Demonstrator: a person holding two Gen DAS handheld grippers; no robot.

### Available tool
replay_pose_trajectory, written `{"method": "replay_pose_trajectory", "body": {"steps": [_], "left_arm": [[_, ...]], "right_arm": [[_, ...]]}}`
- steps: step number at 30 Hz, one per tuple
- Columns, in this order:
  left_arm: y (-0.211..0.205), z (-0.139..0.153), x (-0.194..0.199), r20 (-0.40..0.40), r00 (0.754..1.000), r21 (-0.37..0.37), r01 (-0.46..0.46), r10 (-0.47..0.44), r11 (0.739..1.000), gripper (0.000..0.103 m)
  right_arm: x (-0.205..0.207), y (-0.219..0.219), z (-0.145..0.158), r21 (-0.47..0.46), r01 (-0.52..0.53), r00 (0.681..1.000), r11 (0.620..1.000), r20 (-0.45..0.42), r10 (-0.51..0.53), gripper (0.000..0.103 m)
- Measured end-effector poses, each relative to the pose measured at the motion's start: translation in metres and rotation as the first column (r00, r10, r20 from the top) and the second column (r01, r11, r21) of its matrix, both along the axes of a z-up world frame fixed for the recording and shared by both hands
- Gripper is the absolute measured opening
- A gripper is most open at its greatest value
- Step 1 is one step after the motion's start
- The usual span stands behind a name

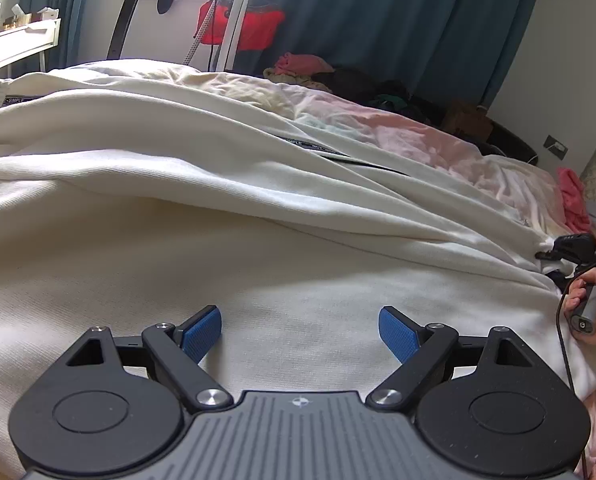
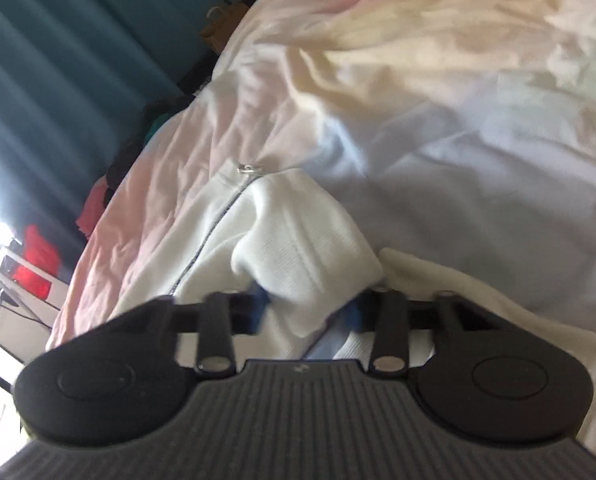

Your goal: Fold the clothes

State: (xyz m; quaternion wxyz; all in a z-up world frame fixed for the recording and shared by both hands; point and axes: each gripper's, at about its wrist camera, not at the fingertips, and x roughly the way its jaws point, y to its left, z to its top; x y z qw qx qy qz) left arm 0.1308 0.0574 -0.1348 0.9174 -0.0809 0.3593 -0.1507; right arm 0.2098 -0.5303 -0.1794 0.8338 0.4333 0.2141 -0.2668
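Observation:
A white zip-up garment lies spread over the bed, with a black printed band along its zip edge. My left gripper is open and empty, its blue pads resting low over the garment's near part. My right gripper is shut on a bunched ribbed corner of the white garment, next to the zipper with its metal pull. The right gripper also shows in the left wrist view, at the far right, pinching the garment's edge. The right wrist view is blurred.
The bed has a pastel pink, yellow and blue sheet. A pile of dark and pink clothes lies at the far side by teal curtains. A red garment hangs on a stand. A white shelf stands far left.

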Motion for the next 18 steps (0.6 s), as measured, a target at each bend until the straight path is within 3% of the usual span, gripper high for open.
{"method": "replay_pose_trajectory", "body": {"steps": [1,2,5,8,13,18], "left_arm": [[0.000,0.000,0.001,0.003,1.000,0.000,0.000,0.000,1.000,0.087],[0.000,0.002,0.001,0.013,1.000,0.005,0.002,-0.002,1.000,0.087],[0.002,0.009,0.001,0.048,0.999,0.018,0.007,-0.008,1.000,0.087],[0.004,0.020,-0.006,0.115,0.993,0.037,0.014,-0.018,0.999,0.087],[0.006,0.036,-0.022,0.197,0.980,0.070,0.001,-0.015,0.998,0.087],[0.007,0.046,-0.036,0.226,0.974,0.082,-0.014,-0.005,0.997,0.087]], "right_arm": [[-0.002,0.001,0.003,-0.008,-0.002,1.000,1.000,0.023,0.002,0.012],[-0.006,-0.001,0.008,-0.024,0.004,0.999,1.000,0.051,-0.003,0.009],[-0.015,-0.002,0.033,-0.072,0.040,0.992,0.997,0.125,-0.031,0.006],[-0.024,-0.001,0.047,-0.103,0.053,0.993,0.993,0.115,-0.041,0.006],[-0.023,-0.001,0.012,-0.145,-0.030,0.995,0.989,-0.101,0.015,0.006],[-0.030,0.017,0.029,-0.194,-0.091,0.980,0.977,-0.191,0.053,0.010]]}}
